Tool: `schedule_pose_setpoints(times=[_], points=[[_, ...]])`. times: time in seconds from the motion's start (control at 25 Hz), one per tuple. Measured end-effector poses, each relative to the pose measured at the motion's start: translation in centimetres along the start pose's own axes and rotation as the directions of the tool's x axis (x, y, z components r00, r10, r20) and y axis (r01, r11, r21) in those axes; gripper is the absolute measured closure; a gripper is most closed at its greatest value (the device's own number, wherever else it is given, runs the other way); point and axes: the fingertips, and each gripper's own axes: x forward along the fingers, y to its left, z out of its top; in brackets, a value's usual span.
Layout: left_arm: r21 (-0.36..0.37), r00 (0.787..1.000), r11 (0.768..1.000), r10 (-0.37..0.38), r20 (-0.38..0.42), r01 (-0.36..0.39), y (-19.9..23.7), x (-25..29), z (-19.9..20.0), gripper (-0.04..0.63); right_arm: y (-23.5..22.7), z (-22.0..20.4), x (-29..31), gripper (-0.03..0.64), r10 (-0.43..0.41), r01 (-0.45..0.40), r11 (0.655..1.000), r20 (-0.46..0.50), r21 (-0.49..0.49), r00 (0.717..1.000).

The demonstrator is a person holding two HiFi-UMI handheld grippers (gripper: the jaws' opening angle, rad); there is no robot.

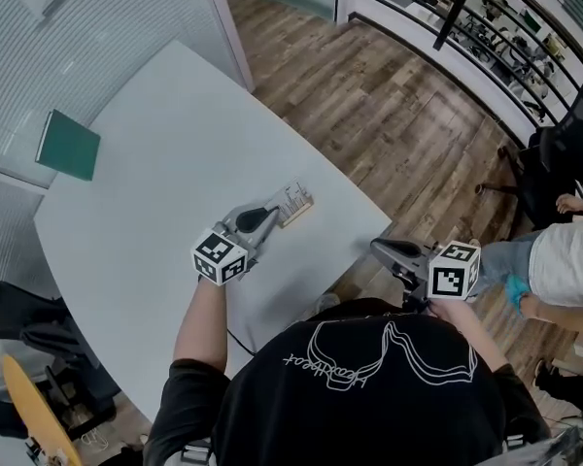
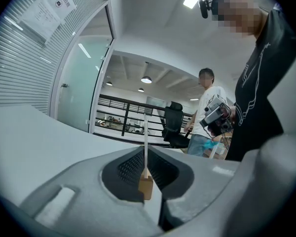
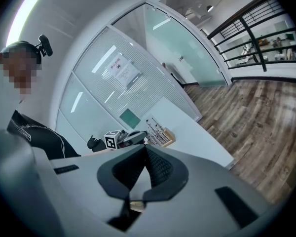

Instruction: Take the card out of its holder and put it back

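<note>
A white printed card (image 1: 293,198) stands in a small wooden holder (image 1: 298,212) near the right edge of the white table (image 1: 155,183). My left gripper (image 1: 272,218) reaches it from the near side. In the left gripper view the card (image 2: 145,142) rises edge-on from the holder (image 2: 146,187), and the left gripper (image 2: 145,174) is shut on the holder's near end. My right gripper (image 1: 394,252) hangs off the table's edge over the floor, apart from the card. Its jaws (image 3: 145,149) meet with nothing between them, and the card (image 3: 157,132) lies beyond them.
A green book (image 1: 68,145) lies at the table's far left. Wooden floor runs along the table's right side. A seated person in white (image 1: 564,260) and a black office chair (image 1: 564,153) are at the right, with a railing behind.
</note>
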Motion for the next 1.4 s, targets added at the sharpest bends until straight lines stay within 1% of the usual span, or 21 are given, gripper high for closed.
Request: schedule_pose_setpoints(times=[0.24,0.4,0.64,0.8,0.96,1.2,1.4], points=[[0.013,1.0,1.0,0.009,0.002,-0.009,-0.1,0.1,0.4,0.571,0.2,0.2,0.4,0.607,0.006,-0.006,1.0,-0.009,-0.005,1.0],[0.006,1.0,1.0,0.011,0.011,-0.011,-0.2,0.0,0.7,0.571,0.3,0.1,0.7,0.607,0.015,-0.015,1.0,-0.014,0.0,1.0],[0.0,0.999,1.0,0.02,0.049,-0.02,-0.4,-0.4,1.5,0.571,-0.1,-0.4,0.8,0.607,0.027,-0.027,1.0,-0.018,-0.001,0.999],[0.001,0.996,0.999,0.041,0.079,-0.041,-0.5,-1.0,2.7,0.571,-0.2,-0.3,0.7,0.607,0.04,-0.04,0.999,-0.012,0.004,0.999],[0.0,0.992,0.998,0.065,0.105,-0.065,-0.4,-1.6,4.1,0.571,-0.4,-0.2,0.6,0.607,0.041,-0.041,0.999,-0.027,0.004,0.999],[-0.01,0.981,0.992,0.123,0.151,-0.123,-0.6,-2.8,6.1,0.571,-0.1,-0.8,0.0,0.607,0.058,-0.058,0.998,-0.048,0.002,0.997],[-0.044,0.961,0.985,0.175,0.213,-0.169,-2.3,-4.6,8.3,0.571,0.6,-0.9,-1.0,0.607,0.083,-0.084,0.996,-0.055,-0.006,0.995]])
